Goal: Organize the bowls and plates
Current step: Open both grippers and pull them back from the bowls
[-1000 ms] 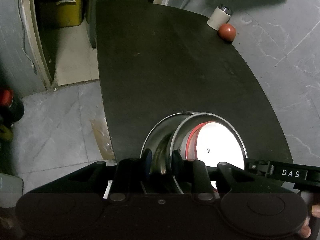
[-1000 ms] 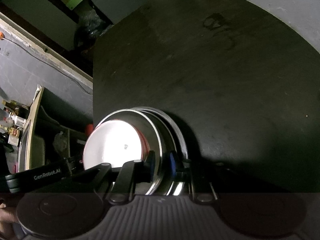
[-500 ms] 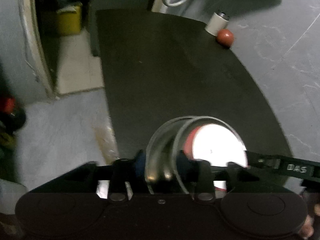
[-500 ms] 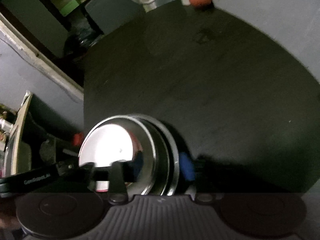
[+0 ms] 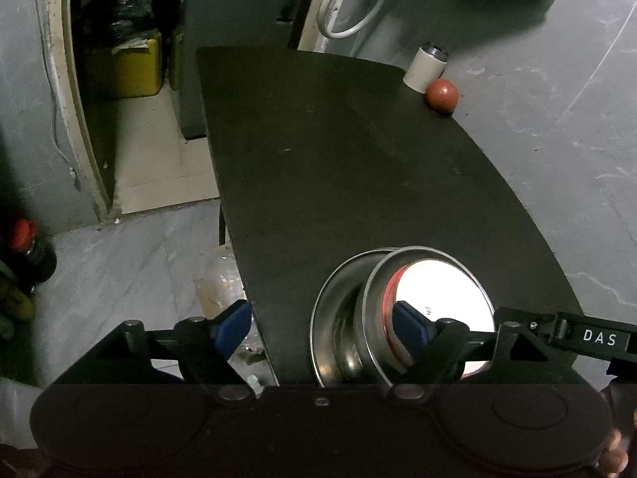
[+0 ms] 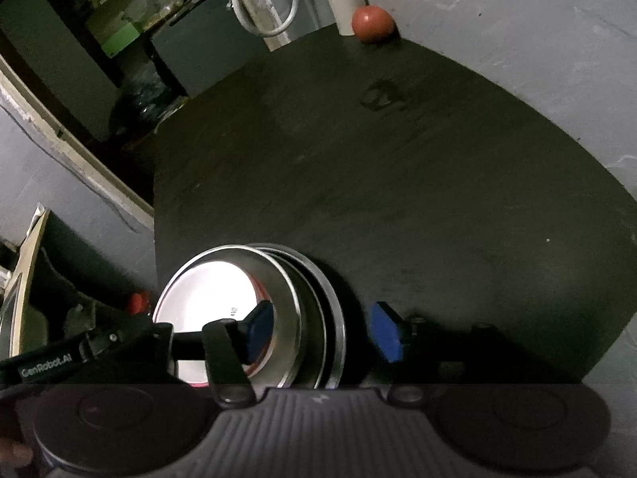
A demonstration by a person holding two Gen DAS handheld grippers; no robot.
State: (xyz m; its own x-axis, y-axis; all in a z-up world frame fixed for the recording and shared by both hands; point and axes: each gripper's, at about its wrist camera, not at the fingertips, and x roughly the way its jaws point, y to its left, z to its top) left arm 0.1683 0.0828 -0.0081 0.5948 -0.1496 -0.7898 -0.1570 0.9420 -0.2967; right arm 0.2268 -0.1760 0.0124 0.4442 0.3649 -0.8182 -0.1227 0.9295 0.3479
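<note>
A stack of steel plates and bowls (image 5: pixel 358 318) with a white, red-rimmed plate (image 5: pixel 438 290) inside sits on the near left corner of the black table (image 5: pixel 338 159). It also shows in the right wrist view (image 6: pixel 294 310), with the white plate (image 6: pixel 215 290) on top. My left gripper (image 5: pixel 322 330) is open, its blue fingers either side of the stack's left rim. My right gripper (image 6: pixel 322 330) is open, its fingers straddling the stack's right rim.
A white can (image 5: pixel 424 67) and a red ball (image 5: pixel 441 95) stand at the table's far right corner; they also show in the right wrist view, can (image 6: pixel 345 8) and ball (image 6: pixel 372 24). The table's left edge drops to grey floor (image 5: pixel 119 271).
Both grippers were shut on the rims of the stack and have opened wide. Both have pulled back and up a little; the stack rests on the table.
</note>
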